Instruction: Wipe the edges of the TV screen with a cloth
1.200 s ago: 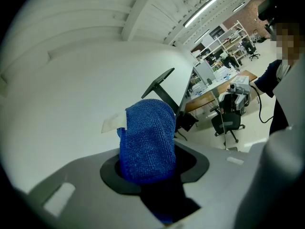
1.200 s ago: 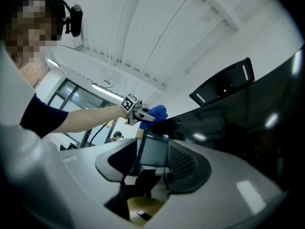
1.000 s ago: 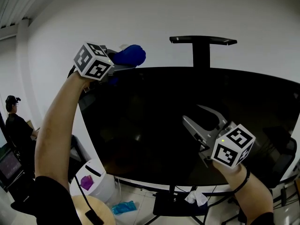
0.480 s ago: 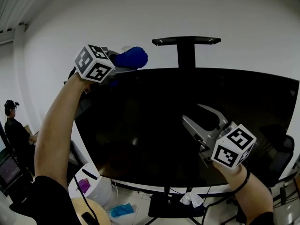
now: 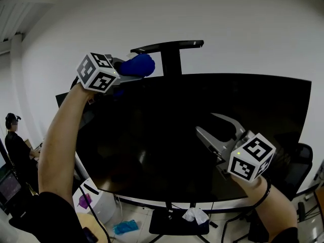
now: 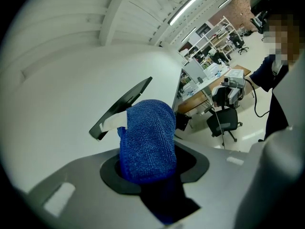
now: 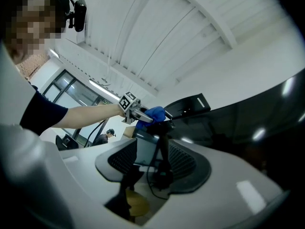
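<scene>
Here, left hand-held gripper (image 5: pixel 127 72) clamps blue cloth (image 5: pixel 137 65) (right hand-held gripper (image 5: pixel 205 121) gapes empty).

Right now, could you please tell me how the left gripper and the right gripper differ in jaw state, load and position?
The left gripper has its jaws shut on a blue microfibre cloth; the right gripper has its jaws apart with nothing between them. The left gripper is high up, by the top edge of the large black TV screen, while the right gripper sits lower, in front of the screen's lower right part. Both are hand-held and point towards that screen.
</scene>
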